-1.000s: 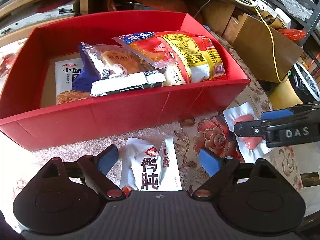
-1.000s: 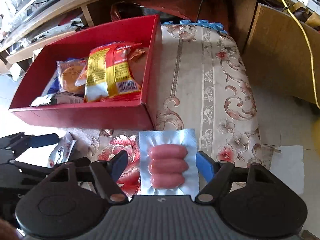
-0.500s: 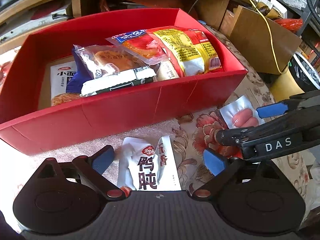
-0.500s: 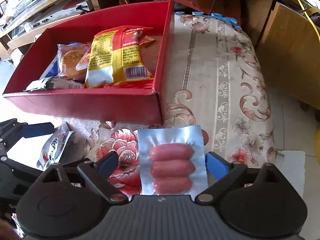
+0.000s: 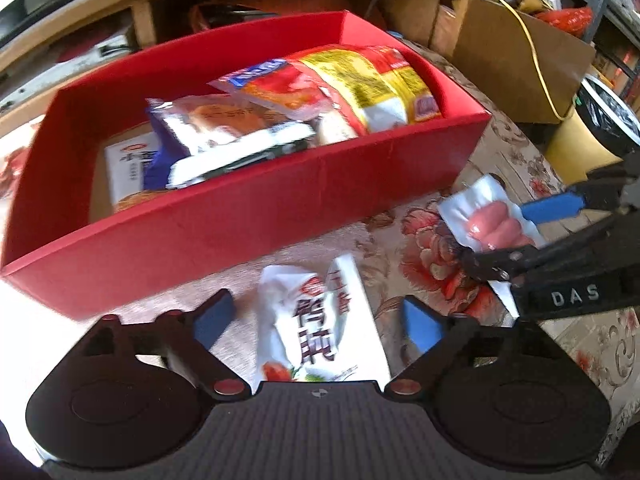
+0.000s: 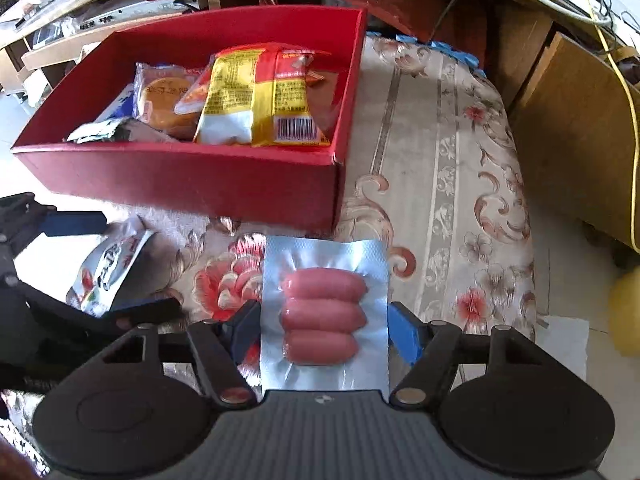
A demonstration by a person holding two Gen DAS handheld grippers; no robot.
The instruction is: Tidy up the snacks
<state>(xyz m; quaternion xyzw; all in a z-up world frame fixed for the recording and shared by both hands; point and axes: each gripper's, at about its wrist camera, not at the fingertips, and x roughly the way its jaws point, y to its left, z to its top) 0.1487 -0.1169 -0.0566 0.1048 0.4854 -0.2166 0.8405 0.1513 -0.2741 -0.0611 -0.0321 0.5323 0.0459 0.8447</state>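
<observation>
A white snack packet (image 5: 316,344) with red print lies on the flowered cloth between the fingers of my left gripper (image 5: 317,320). Its jaws are closing, with a gap on each side of the packet. To the right, a clear pack of three pink sausages (image 6: 324,308) sits between the blue pads of my right gripper (image 6: 323,330). Those jaws are closing too, and the pads meet the pack's side edges. In the left wrist view the sausage pack (image 5: 492,220) bows up between the right gripper's fingers. Behind both stands the red box (image 5: 240,216) holding several snack bags.
The flowered cloth (image 6: 440,160) runs on to the right of the red box (image 6: 192,184). A cardboard box (image 5: 516,56) with a yellow cable over it stands at the right. Wooden shelves and cables line the back. White paper (image 6: 560,340) lies on the floor.
The right gripper's jaws widened, then narrowed onto the sausage pack, and it shifted closer to the left gripper. The left jaws narrowed a little around the white packet.
</observation>
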